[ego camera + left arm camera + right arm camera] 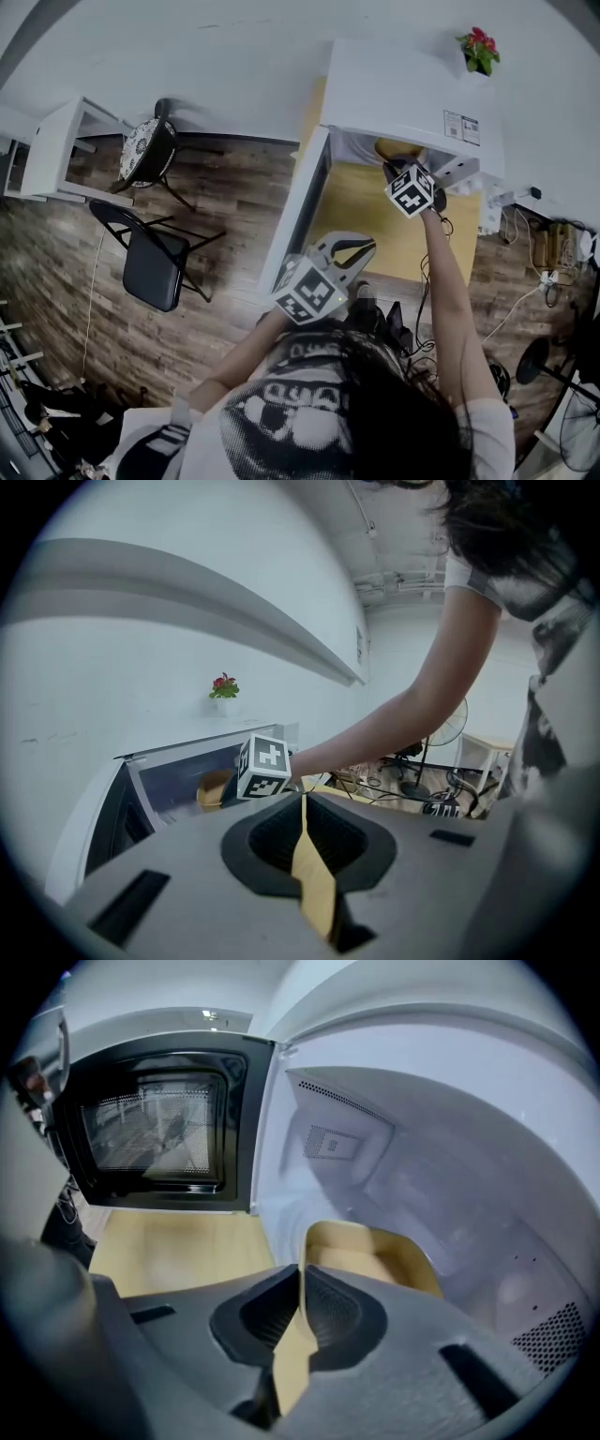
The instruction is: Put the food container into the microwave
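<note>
The white microwave (403, 89) stands on a wooden table (375, 225) with its door (295, 211) swung open to the left. My right gripper (394, 169) reaches into the cavity, shut on the side wall of a yellow food container (398, 147). In the right gripper view the container (375, 1255) sits low inside the white cavity (422, 1166), its rim pinched in my right gripper (302, 1274). My left gripper (367, 246) hangs back near my chest, shut and holding nothing. The left gripper view shows the container (214, 789) inside the microwave beyond my left gripper (305, 803).
A black folding chair (155, 262) and a chair with a patterned cushion (145, 150) stand on the wood floor at left, beside a white table (56, 150). A small flower pot (480, 49) sits by the microwave. Cables (544, 253) and a fan (572, 431) lie to the right.
</note>
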